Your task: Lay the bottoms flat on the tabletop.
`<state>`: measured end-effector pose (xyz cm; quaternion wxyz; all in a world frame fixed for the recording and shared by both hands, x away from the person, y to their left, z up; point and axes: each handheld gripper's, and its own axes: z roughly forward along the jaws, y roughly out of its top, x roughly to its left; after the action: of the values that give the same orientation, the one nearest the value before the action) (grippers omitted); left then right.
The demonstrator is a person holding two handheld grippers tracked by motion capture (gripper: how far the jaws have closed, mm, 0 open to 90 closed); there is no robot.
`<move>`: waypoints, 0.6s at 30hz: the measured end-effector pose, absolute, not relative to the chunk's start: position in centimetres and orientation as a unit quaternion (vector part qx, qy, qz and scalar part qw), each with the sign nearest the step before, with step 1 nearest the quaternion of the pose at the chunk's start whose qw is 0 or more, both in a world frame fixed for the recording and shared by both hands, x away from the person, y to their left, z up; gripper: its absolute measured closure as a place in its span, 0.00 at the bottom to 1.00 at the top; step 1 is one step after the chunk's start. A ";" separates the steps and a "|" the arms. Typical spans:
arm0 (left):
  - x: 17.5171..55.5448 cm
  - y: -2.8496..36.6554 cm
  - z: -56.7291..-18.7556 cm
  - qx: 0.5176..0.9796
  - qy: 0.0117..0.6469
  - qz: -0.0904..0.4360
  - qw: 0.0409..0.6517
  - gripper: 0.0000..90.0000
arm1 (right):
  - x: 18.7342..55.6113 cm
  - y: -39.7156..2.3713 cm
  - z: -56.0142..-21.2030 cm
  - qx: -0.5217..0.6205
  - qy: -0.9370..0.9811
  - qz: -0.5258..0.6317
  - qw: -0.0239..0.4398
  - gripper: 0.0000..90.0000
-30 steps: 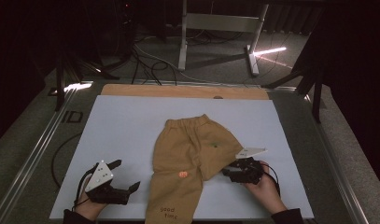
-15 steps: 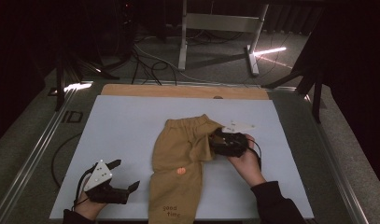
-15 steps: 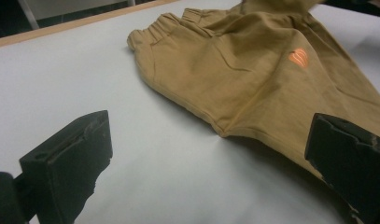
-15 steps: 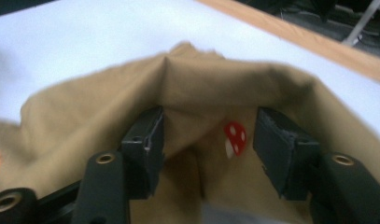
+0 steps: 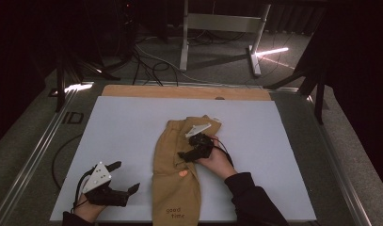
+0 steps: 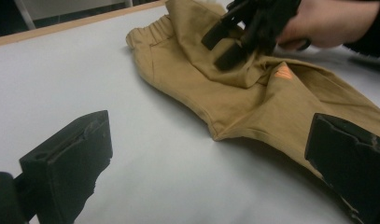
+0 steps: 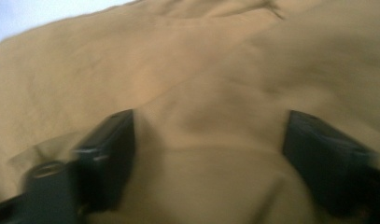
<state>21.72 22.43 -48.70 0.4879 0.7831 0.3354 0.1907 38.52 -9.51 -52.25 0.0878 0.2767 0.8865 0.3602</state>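
Your right gripper (image 5: 187,155) sits on the tan trousers (image 5: 175,165), jaws spread wide with cloth bunched between them and nothing pinched. Your left gripper (image 5: 125,178) rests on the white table cover (image 5: 123,127) just left of the trousers, its jaws also spread and empty. The trousers lie folded lengthwise mid-table, waistband away from you, an orange patch (image 5: 182,173) showing.

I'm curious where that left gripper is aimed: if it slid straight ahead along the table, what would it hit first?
Most likely the tan trousers, lying just ahead of the left gripper and its open jaws; depth is hard to judge.
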 end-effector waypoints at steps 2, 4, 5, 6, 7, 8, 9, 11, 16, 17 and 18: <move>21.7 22.4 -48.7 0.783 0.335 0.190 0.488 0.02 | 38.0 -8.9 -52.3 0.271 0.891 0.348 0.105 0.15; 21.7 22.4 -48.8 0.784 0.334 0.189 0.488 0.02 | 38.1 -8.9 -52.2 0.266 0.894 0.350 0.092 0.12; 21.7 22.4 -48.8 0.784 0.334 0.189 0.488 0.02 | 38.0 -8.9 -51.9 0.263 0.893 0.355 0.089 0.12; 21.7 22.4 -48.8 0.783 0.336 0.190 0.488 0.02 | 37.9 -9.2 -51.2 0.261 0.891 0.359 0.092 0.16; 21.7 22.4 -48.8 0.782 0.335 0.191 0.489 0.02 | 37.9 -9.6 -50.7 0.260 0.889 0.365 0.098 0.16; 21.6 22.5 -48.7 0.783 0.335 0.191 0.488 0.02 | 37.9 -10.1 -50.1 0.256 0.885 0.375 0.103 0.17; 21.7 22.5 -48.7 0.783 0.335 0.191 0.487 0.02 | 37.9 -10.7 -49.5 0.259 0.880 0.386 0.099 0.17; 21.7 22.5 -48.7 0.783 0.336 0.192 0.488 0.02 | 37.9 -11.4 -48.8 0.259 0.875 0.395 0.105 0.19; 21.7 22.5 -48.8 0.783 0.337 0.191 0.487 0.02 | 38.2 -16.0 -46.3 0.295 0.847 0.420 0.137 0.36; 21.7 22.4 -48.8 0.783 0.337 0.191 0.487 0.02 | 38.4 -16.9 -46.4 0.311 0.842 0.417 0.142 0.39; 21.7 22.4 -48.8 0.784 0.337 0.191 0.486 0.02 | 38.6 -17.4 -46.6 0.318 0.840 0.418 0.137 0.41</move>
<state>21.74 22.39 -48.80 0.4861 0.7836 0.3366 0.1907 38.64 -17.40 -46.58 0.1369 0.3184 0.8396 0.4183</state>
